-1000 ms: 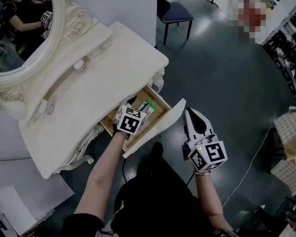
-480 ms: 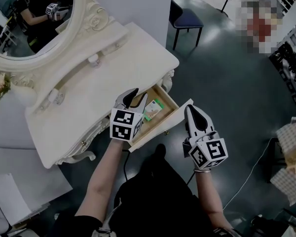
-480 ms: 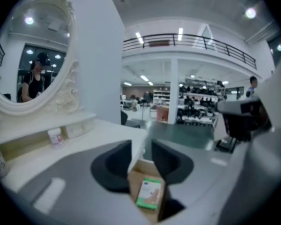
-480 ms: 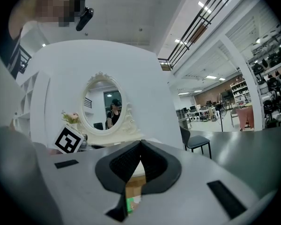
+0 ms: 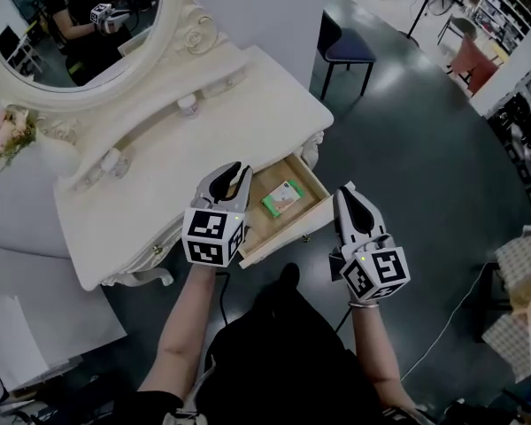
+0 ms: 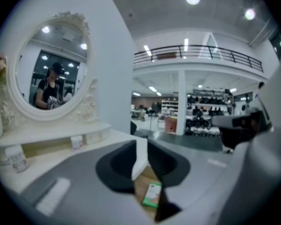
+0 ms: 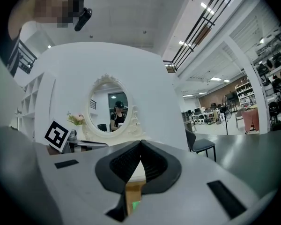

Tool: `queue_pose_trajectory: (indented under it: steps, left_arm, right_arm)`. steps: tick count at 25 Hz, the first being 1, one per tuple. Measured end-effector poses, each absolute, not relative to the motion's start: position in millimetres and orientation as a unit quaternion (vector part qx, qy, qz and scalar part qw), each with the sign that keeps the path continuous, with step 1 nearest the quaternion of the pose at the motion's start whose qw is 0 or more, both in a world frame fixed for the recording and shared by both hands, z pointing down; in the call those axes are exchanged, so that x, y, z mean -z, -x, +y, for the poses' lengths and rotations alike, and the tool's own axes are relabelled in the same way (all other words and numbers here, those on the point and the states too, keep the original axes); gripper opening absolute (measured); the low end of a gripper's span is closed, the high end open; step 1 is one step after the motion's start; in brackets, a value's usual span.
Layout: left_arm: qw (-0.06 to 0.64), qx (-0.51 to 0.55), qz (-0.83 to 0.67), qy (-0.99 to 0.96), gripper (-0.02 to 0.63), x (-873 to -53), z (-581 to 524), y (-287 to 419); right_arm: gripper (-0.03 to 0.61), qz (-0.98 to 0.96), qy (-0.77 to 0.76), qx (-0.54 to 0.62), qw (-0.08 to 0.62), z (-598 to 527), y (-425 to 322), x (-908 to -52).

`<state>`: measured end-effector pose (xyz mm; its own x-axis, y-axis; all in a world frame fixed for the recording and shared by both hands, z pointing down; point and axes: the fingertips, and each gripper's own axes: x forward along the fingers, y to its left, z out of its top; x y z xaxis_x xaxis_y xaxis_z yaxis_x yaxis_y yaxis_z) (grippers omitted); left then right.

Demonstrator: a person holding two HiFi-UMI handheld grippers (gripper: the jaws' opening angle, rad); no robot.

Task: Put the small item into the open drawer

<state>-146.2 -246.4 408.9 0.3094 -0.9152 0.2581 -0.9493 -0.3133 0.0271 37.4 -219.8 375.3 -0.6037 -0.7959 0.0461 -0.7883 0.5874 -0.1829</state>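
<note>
The small item point(image 5: 283, 197), a green and white box, lies flat on the wooden floor of the open drawer point(image 5: 294, 230) of a cream dressing table. My left gripper point(image 5: 233, 173) hovers over the drawer's left end, above and left of the box. Its jaws are closing, only a narrow gap is left, and nothing is between them. In the left gripper view the box point(image 6: 152, 194) shows below the left gripper point(image 6: 141, 148). My right gripper point(image 5: 346, 195) is shut and empty, held in front of the drawer's right corner. In the right gripper view the right gripper point(image 7: 140, 145) points at the drawer point(image 7: 133, 191).
The dressing table top point(image 5: 221, 135) carries an oval mirror point(image 5: 80, 25), two small jars point(image 5: 188, 104) on a low shelf and a flower vase point(image 5: 53, 153). A blue chair point(image 5: 350, 50) stands behind the table on the dark floor.
My left gripper has come up out of the drawer and back to the left, leaving the box lying inside. Its jaws have narrowed. The right gripper has barely moved.
</note>
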Motion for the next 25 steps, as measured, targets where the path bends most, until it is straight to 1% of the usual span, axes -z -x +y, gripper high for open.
queue_pose_trajectory:
  steps: [13, 25]
  left_arm:
    - [0.07, -0.057, -0.62, -0.78, 0.01, -383.8, -206.0, 182.8]
    - [0.069, -0.038, -0.636, -0.767, 0.008, -375.6, -184.8, 204.3]
  right_arm:
    - [-0.003, 0.897, 0.434, 0.08, 0.023, -204.8, -22.5, -364.8]
    - [-0.003, 0.901, 0.43, 0.06, 0.014, -194.2, -10.8, -360.9]
